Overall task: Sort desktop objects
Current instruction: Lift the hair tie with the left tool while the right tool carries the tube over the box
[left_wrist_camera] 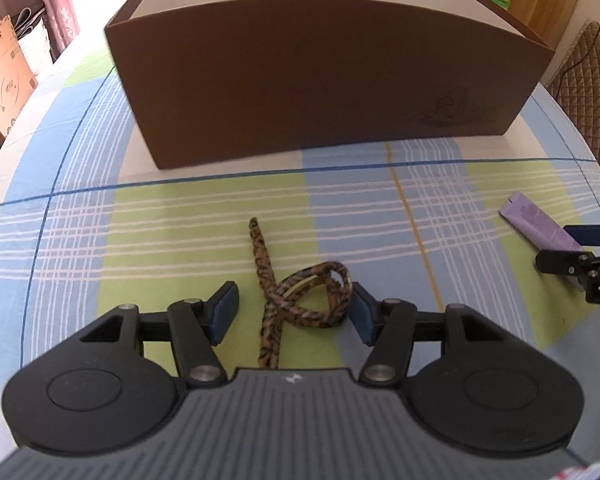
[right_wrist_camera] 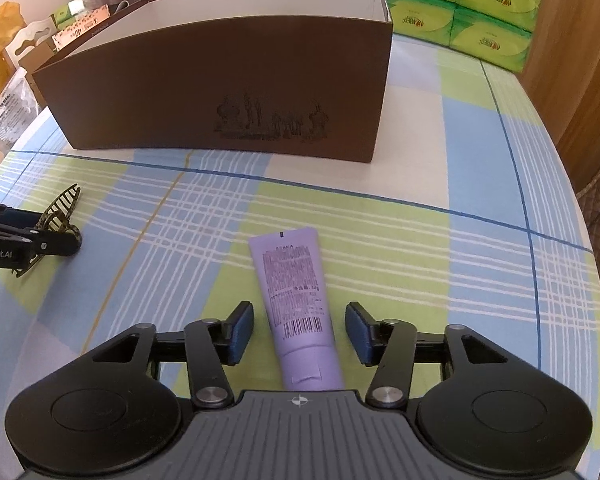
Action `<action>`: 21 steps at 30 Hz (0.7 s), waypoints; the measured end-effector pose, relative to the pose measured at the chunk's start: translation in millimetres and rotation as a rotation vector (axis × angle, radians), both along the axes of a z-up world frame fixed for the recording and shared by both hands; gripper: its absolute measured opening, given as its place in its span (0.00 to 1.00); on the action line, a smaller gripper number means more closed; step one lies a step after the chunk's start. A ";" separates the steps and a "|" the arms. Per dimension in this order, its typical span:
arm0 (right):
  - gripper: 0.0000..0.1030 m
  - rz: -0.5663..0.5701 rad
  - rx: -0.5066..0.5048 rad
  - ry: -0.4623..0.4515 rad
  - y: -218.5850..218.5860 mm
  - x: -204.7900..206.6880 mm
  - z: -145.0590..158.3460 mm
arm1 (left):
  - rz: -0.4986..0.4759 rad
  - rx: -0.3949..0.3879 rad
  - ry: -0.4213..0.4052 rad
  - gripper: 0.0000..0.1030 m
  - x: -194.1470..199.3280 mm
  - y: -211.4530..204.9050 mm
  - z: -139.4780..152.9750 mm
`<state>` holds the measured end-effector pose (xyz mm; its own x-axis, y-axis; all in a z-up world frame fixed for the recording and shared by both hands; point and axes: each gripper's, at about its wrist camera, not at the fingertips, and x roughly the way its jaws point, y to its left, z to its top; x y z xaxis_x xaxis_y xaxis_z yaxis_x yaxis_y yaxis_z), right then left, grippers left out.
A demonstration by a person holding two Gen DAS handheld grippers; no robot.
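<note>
We see checked surface (right_wrist_camera: 480, 184). Brown box (right_wrist_camera: 228, 92) at its far side, white inside, contents hidden. Purple tube (right_wrist_camera: 296, 300) near box front, between right tongs (right_wrist_camera: 300, 334), parted, untouched. Leopard hair clip (left_wrist_camera: 296, 300) further left, between left tongs (left_wrist_camera: 294, 312), parted.

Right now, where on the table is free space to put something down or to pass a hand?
Bare cloth lies between the brown box and the purple tube, and to the tube's right toward the table edge. It is crowded near the leopard-print hair clip, which sits between the left gripper fingers, and around the right gripper.
</note>
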<state>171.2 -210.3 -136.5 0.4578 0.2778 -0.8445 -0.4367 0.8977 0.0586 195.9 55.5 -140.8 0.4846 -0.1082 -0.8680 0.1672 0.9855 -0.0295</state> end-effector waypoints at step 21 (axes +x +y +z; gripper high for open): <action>0.30 0.044 0.013 -0.022 8.0 -10.2 4.5 | -0.030 -0.037 -0.019 0.37 -24.0 -6.6 7.6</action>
